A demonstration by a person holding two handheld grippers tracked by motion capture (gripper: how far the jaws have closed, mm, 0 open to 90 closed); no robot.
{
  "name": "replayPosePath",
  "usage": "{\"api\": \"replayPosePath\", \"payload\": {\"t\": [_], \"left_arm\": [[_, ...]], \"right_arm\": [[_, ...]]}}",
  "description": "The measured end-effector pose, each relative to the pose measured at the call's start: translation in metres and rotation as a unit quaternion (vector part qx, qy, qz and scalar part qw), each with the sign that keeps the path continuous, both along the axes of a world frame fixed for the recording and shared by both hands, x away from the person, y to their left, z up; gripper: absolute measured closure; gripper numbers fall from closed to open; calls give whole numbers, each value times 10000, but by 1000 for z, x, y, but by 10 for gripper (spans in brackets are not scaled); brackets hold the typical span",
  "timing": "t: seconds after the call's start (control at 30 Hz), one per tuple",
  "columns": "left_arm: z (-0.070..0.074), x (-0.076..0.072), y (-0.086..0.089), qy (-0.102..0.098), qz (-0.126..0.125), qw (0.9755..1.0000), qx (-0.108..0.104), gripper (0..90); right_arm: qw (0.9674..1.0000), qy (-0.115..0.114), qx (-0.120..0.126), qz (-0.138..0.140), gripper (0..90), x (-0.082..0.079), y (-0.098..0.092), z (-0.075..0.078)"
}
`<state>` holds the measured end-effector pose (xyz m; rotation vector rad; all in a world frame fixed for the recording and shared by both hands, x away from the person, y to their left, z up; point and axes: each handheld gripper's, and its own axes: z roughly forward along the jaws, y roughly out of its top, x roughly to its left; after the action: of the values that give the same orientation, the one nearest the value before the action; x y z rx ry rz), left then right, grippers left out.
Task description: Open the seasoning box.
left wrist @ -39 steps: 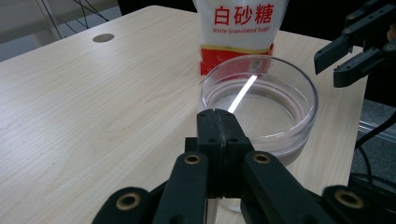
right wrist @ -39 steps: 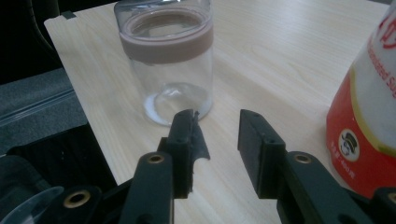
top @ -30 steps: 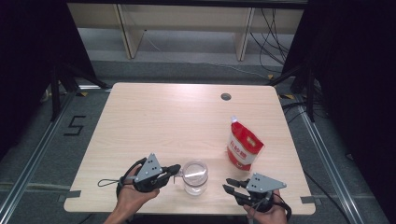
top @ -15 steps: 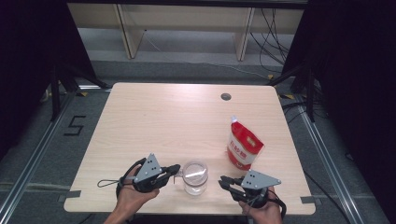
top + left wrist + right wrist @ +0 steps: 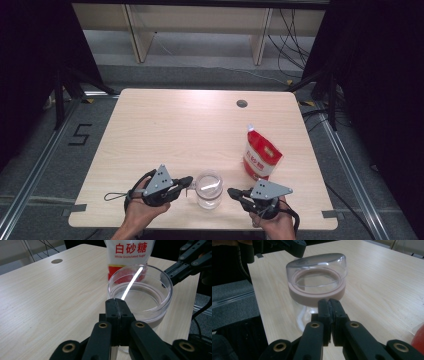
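I have the lidded jar [image 5: 209,189] upright at the near edge of the worktop [image 5: 190,130], long axis vertical, clear domed lid on top and seated. Sugar bag [image 5: 261,156] stands apart, toward the far right, unopened as far as I can tell. My left hand-held gripper [image 5: 187,180] sits pressed together just beside the jar. My right hand-held gripper [image 5: 233,192] has just closed, nothing between its jaws. Judgement: early; lid removal and pouring remain.
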<state>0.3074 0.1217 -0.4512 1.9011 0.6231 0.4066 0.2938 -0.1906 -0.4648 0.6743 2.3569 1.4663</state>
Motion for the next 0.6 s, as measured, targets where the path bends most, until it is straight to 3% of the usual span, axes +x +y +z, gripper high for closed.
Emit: {"api": "replayPosePath", "payload": {"t": [0.1, 0.17, 0.23, 0.33, 0.37, 0.43, 0.6], "left_arm": [[0, 0, 1, 1, -8, 10000, 27, 891], [0, 1, 2, -36, -46, 10000, 58, 891], [0, 0, 1, -50, -26, 10000, 63, 891], [0, 0, 2, -38, -47, 10000, 68, 891], [0, 1, 2, -81, -65, 9999, 88, 891], [0, 2, 2, -101, -111, 9999, 83, 891], [0, 0, 2, -69, -49, 10000, 49, 888]], "right_arm": [[9999, -94, -17, 68, 896, 2, 2, 0], [10000, 12, -37, 39, 896, 1, 4, 1], [9998, -141, -39, 124, 896, 4, 6, 2], [9999, -67, -49, 151, 895, 4, 8, 3], [9997, -186, -40, 155, 895, 5, 10, 3], [9997, -97, -13, 207, 895, 4, 11, 3], [9998, -114, -12, 187, 889, 3, 16, 5]]}}
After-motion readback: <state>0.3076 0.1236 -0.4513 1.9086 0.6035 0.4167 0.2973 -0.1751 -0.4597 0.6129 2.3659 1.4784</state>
